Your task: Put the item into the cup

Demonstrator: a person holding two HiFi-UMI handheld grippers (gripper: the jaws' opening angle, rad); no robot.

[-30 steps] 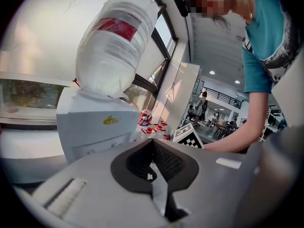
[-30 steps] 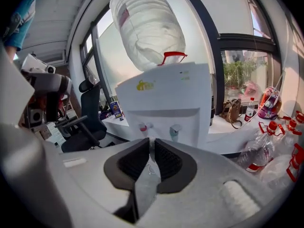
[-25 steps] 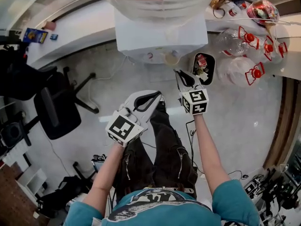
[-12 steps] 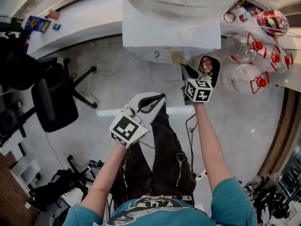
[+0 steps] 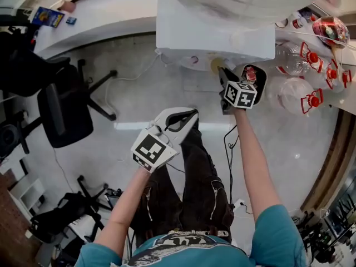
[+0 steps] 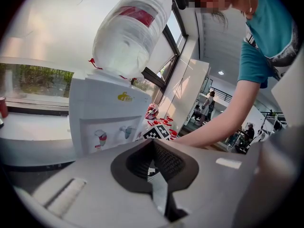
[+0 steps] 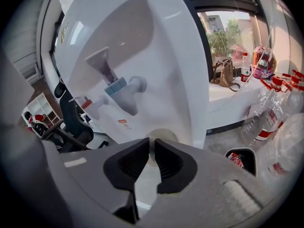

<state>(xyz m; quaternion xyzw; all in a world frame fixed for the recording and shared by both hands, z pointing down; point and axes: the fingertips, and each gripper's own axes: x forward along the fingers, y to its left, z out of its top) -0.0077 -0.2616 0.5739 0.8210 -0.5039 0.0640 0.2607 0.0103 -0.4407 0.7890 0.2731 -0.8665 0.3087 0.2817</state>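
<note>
Two claws, head view: the left claw (image 5: 189, 115) hangs low, in front of the person's dark trousers (image 5: 194, 177). The right claw (image 5: 223, 72) reaches to the foot of the white water dispenser (image 5: 211, 35).
Cup, head view: the pale round cup (image 5: 216, 65) stands at the dispenser's front, just beside the right claw's tips.
Surroundings, head view: a black bin with red litter (image 5: 261, 83) stands on the floor to the right of the cup. Clear plastic bottles with red caps (image 5: 292, 90) lie beyond it.
Left gripper view: the left claw's jaws meet at their tips with nothing between them. Ahead rises the dispenser, with a big upturned clear water bottle (image 6: 130, 30) on top.
Right gripper view: the right claw's jaws stand a narrow slit apart and hold nothing. The cup shows just past the tips, below the blue tap (image 7: 116, 87) and the red tap (image 7: 88, 103).
Item: no view lets me make it out.
</note>
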